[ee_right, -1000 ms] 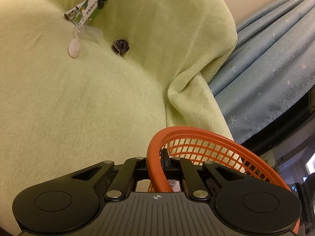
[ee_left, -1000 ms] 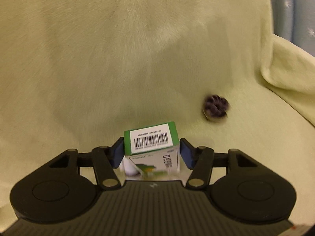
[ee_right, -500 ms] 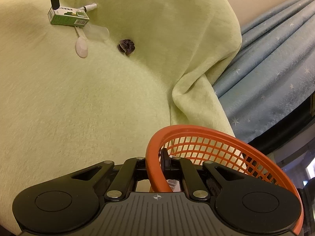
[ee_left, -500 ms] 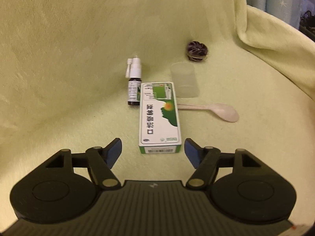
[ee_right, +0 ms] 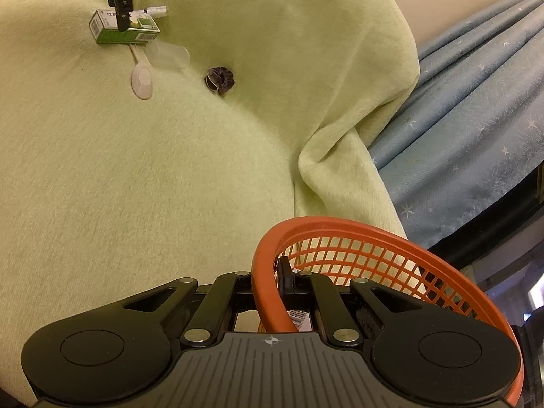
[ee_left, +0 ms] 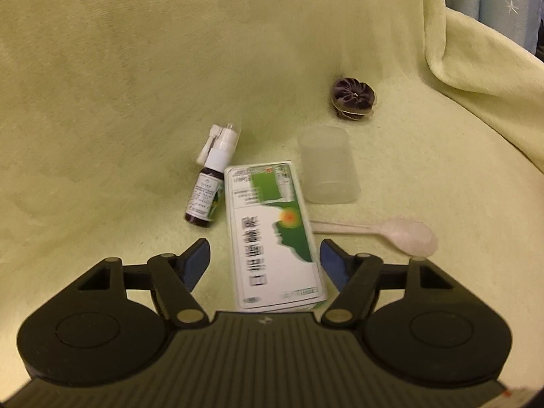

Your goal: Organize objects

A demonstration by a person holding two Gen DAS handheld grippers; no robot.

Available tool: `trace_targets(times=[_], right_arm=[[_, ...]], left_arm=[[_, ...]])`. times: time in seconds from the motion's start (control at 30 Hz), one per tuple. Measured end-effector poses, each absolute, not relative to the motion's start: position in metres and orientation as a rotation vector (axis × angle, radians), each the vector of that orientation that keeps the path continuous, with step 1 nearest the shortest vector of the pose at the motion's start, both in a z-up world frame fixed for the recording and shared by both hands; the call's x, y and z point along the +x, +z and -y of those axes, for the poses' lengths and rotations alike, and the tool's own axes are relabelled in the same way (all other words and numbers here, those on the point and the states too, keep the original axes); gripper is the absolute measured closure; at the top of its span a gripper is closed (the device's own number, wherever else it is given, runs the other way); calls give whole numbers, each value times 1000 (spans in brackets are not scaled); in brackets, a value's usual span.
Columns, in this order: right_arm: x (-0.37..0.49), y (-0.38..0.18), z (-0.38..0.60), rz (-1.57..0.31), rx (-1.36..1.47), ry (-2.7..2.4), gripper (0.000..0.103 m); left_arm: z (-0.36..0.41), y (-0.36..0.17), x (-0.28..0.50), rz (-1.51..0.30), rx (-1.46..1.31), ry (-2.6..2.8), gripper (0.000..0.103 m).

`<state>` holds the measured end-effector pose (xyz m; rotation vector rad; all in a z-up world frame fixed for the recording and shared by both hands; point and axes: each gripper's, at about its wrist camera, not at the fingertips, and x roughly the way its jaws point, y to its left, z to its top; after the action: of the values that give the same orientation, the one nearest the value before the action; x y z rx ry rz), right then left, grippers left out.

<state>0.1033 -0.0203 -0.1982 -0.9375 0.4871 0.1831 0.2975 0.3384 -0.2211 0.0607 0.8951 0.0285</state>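
A green and white medicine box lies flat on the pale green blanket. My left gripper is open astride its near half, with a gap at the left pad and the right pad close to the box's edge. Beside the box lie a small spray bottle, a clear plastic cup on its side, a white spoon and a dark scrunchie. My right gripper is shut on the rim of an orange mesh basket; the right wrist view shows the box far off under the left gripper's finger.
The blanket folds up into a ridge at the right, with a blue starred curtain behind it. A barcoded item lies inside the basket, mostly hidden. A wide bare stretch of blanket separates the basket from the objects.
My left gripper let go of the box, which now lies flat on the blanket. It then came down and forward so the box sits between its open fingers. The right gripper kept still.
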Motion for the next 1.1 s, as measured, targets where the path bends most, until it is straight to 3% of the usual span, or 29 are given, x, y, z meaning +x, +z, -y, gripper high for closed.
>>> trace_targets(times=[0.13,0.23,0.73,1.1], right_arm=[[103,-198,20,-486,-940,184,101],[103,-199,19,-487,-943,187,101],[101,-201,19,-485,-946,190,101],[101,-199,20,-481,-946,190,101]], left_arm=[[-336,-227,299,-901,61,15,37],[-335,-234,300,-929,64,16,50],[-289,-241,187,-882,192,-167,51],[-286,-250,185,-823,143,-112,51]])
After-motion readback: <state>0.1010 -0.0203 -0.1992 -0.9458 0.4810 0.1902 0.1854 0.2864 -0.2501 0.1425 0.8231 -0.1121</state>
